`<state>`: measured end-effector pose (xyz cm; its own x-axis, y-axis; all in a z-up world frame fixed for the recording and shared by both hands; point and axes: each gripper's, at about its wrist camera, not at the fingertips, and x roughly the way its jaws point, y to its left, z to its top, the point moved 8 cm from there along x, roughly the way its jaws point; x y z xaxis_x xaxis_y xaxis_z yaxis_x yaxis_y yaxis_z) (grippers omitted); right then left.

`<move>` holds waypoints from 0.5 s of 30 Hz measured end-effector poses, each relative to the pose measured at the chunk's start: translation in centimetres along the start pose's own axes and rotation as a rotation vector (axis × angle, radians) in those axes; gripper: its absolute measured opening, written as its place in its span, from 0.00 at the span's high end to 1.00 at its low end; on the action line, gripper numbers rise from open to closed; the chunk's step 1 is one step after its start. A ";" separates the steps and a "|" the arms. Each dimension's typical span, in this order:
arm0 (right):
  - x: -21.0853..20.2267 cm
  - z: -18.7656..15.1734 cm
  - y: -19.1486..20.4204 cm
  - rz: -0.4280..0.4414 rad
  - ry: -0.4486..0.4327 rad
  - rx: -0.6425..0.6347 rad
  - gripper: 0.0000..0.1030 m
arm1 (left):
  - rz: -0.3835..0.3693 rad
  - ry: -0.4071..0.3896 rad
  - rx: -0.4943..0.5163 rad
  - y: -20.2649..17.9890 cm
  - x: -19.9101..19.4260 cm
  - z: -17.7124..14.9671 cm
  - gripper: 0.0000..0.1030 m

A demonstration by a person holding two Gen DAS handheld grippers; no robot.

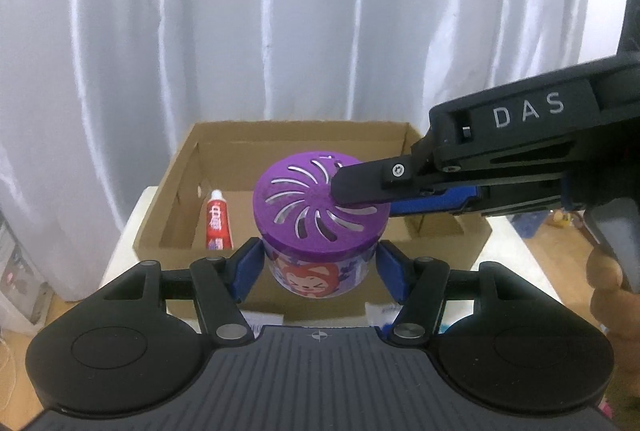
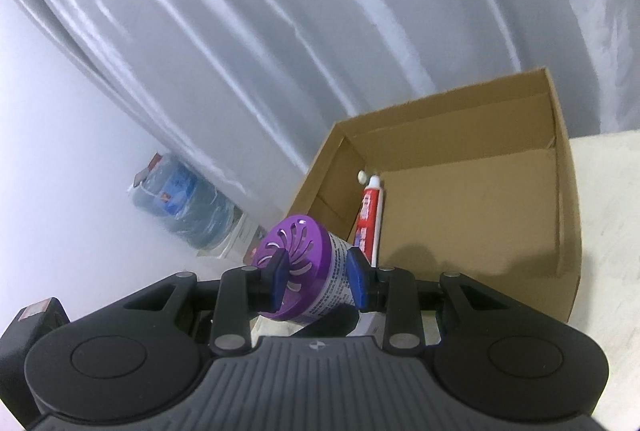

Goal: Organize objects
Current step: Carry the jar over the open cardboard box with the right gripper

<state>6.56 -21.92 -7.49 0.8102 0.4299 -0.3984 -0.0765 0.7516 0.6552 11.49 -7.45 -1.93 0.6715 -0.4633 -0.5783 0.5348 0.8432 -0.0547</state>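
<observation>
Right claw (image 2: 318,281) clamps purple-lidded air freshener jar (image 2: 304,271), one pad on lid, other toward base. Behind: cardboard box (image 2: 568,199) on worktop (image 2: 608,231), red toothpaste tube (image 2: 368,215) inside along wall.

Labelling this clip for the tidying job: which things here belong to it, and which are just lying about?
Part of the job: purple-lidded jar, held by left claw and right claw; cardboard box; toothpaste tube.
Lying about: water jug; curtain.

surface (image 2: 608,231): white, slightly mottled
box (image 2: 568,191): open cardboard, sits directly on surface, near its far edge
papers (image 1: 264,321): white w/ print, flat on surface by box's near wall
floor (image 2: 60,191): water jug (image 2: 188,203) lying beside curtain
</observation>
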 end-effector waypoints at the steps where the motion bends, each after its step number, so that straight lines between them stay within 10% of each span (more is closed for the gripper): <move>1: 0.1 0.4 0.0 -0.003 -0.003 -0.002 0.66 | -0.007 0.004 -0.008 0.2 0.2 0.3 0.41; 15: 9.3 8.3 -3.1 -0.023 0.125 0.044 0.58 | -0.022 0.167 0.030 3.2 8.7 6.5 0.41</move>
<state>19.21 -24.43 -7.91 0.7326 0.4740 -0.4885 -0.0311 0.7403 0.6715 22.39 -10.50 -1.80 0.5657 -0.4280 -0.7049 0.5652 0.8237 -0.0466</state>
